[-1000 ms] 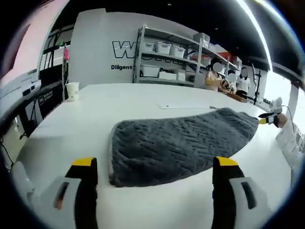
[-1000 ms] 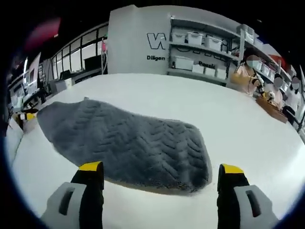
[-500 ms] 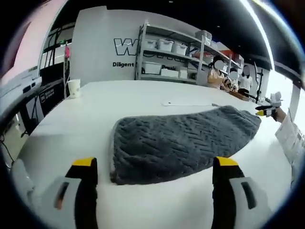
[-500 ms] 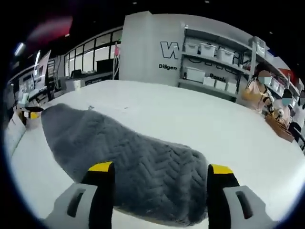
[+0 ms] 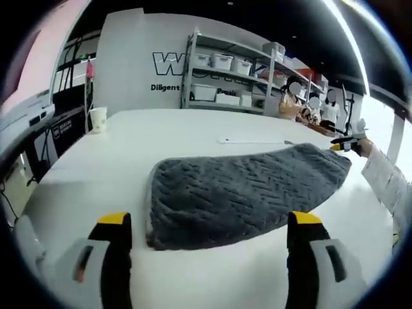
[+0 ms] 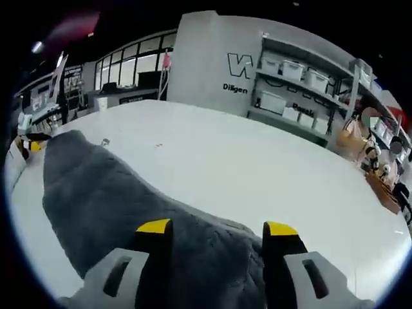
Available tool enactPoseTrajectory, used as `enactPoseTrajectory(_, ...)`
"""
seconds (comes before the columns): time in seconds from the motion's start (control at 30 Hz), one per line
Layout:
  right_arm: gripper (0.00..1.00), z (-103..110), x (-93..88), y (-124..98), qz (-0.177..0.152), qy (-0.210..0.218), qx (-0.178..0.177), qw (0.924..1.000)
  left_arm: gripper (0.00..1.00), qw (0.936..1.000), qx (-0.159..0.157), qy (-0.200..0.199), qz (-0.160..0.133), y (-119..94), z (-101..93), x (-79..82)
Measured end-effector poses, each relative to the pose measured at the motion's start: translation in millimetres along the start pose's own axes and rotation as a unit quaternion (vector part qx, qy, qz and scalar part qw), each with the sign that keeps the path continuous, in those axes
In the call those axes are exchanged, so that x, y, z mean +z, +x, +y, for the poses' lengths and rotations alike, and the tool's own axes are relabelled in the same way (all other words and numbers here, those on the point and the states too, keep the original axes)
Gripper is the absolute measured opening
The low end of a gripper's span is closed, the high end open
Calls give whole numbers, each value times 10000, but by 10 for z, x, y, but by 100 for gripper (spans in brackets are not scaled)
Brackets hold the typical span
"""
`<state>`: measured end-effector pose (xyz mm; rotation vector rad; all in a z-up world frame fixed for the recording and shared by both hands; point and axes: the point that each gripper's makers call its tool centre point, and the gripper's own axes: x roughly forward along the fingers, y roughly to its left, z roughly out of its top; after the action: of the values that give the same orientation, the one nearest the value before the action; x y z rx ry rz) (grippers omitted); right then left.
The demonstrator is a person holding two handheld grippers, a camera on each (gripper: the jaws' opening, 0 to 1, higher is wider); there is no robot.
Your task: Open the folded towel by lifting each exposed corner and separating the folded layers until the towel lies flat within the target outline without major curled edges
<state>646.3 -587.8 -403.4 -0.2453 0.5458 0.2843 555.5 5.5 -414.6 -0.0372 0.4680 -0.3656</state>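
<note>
My right gripper sits low over one end of the folded grey towel, its yellow-tipped fingers narrowed and straddling a ridge of pile, placed that way, I judge, to pinch the upper layer at this corner; I cannot tell whether cloth is actually caught between them. My left gripper waits just short of the opposite end, fingers wide apart and holding nothing, lined up with the rounded fold there so I can take that edge next. The towel lies on the white bench, roughly mid-surface, still doubled over and thick. Its long axis runs from one gripper to the other, along the bench's length rather than across it. A paper cup stands near the far left corner of the bench, well apart from the towel.
</note>
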Motion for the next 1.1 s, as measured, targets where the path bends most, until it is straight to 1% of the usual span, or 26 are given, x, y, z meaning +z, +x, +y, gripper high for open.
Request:
enactPoseTrajectory(0.1, 49, 6, -16, 69, 92, -88, 71, 9999, 99, 10000, -23, 6, 15, 11, -13, -7)
enactPoseTrajectory(0.13, 48, -3, -56, 128, 266, -239, 98, 9993, 99, 10000, -31, 7, 21, 15, -18, -9)
enactPoseTrajectory(0.17, 46, -24, -76, 188, 370, -331, 90, 9987, 99, 10000, -29, 23, 32, 19, -22, -12)
enactPoseTrajectory(0.23, 43, 23, -125, 267, 535, -400, 241, 9975, 99, 10000, -27, 30, 39, 19, -22, -14)
enactPoseTrajectory(0.3, 40, 31, -176, 312, 689, -429, 275, 9963, 99, 10000, -18, 36, 45, 19, -21, -17)
enactPoseTrajectory(0.37, 34, 66, -154, 341, 657, -281, 406, 9966, 99, 10000, -9, 29, 47, 18, -18, -22)
enactPoseTrajectory(0.47, 28, 100, -158, 341, 737, -342, 454, 9957, 99, 10000, 16, 16, 58, 17, -4, -33)
enactPoseTrajectory(0.53, 19, 157, -165, 348, 755, -374, 654, 9943, 99, 10000, 30, 24, 73, 19, -2, -42)
enactPoseTrajectory(0.57, 15, 194, -169, 348, 750, -386, 747, 9936, 99, 10000, 34, 31, 82, 19, -2, -46)
enactPoseTrajectory(0.63, 13, 204, -177, 336, 748, -387, 718, 9939, 99, 9999, 36, 46, 90, 17, -8, -51)
enactPoseTrajectory(0.73, 8, 239, -191, 314, 730, -352, 766, 9938, 99, 9999, 27, 46, 88, 18, -8, -50)
enactPoseTrajectory(0.83, 3, 264, -217, 273, 725, -529, 774, 9930, 99, 9999, 50, 32, 98, 15, 9, -61)
enactPoseTrajectory(0.97, 1, 217, -224, 277, 742, -591, 718, 9929, 99, 9999, 93, 29, 122, 7, 31, -80)
enactPoseTrajectory(1.1, 1, 106, -238, 280, 802, -727, 525, 9927, 99, 9999, 89, 39, 114, -2, 18, -83)
